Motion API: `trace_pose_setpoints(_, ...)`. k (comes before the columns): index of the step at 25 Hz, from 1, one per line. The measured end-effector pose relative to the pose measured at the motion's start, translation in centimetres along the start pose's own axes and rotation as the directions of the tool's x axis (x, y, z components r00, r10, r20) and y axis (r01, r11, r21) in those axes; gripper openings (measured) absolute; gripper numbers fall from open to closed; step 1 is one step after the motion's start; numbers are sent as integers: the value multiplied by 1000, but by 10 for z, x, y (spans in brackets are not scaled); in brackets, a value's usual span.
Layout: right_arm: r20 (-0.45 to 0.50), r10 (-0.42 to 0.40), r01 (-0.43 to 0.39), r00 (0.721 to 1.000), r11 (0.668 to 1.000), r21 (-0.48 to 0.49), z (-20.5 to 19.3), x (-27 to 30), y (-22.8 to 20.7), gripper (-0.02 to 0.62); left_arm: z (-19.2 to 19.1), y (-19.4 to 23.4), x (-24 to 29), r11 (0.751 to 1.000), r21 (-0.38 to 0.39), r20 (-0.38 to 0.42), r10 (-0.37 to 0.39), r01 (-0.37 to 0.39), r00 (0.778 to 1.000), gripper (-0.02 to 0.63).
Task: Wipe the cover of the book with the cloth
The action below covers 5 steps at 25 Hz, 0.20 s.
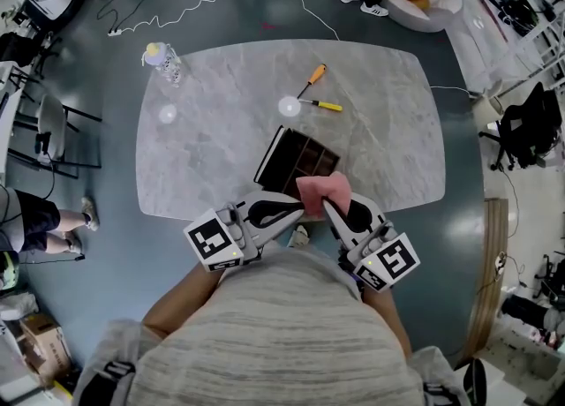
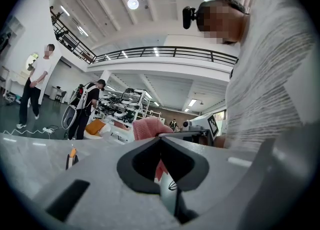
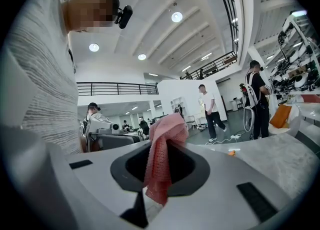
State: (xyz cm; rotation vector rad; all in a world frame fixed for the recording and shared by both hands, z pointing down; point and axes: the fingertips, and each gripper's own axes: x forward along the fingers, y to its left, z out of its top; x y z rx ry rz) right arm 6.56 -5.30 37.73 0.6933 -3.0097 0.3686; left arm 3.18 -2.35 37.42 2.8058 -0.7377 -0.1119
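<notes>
A pink cloth (image 1: 321, 191) is bunched between my two grippers at the near edge of the table. The right gripper (image 1: 328, 207) is shut on it; in the right gripper view the cloth (image 3: 162, 154) hangs through the closed jaws. My left gripper (image 1: 301, 209) is shut too, its tip on the cloth's left corner, and a pink strip (image 2: 159, 169) shows inside its jaws. The dark book (image 1: 296, 160) lies flat on the table just beyond the cloth, its near end partly hidden by it. Both grippers point level, toward each other.
On the grey marble table (image 1: 203, 157) lie an orange-handled screwdriver (image 1: 312, 79), a yellow-handled one (image 1: 324, 106), a white round disc (image 1: 289, 106) and a plastic bottle (image 1: 164, 63) at the far left. Chairs stand to the left, and people stand beyond the table.
</notes>
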Motion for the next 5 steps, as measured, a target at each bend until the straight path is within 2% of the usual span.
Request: trace_pose_setpoints(5,-2,5,-5,1000,1000,-4,1,-4,-2,52,0,-4,5,1000,0,-5,-9,9,1000,15)
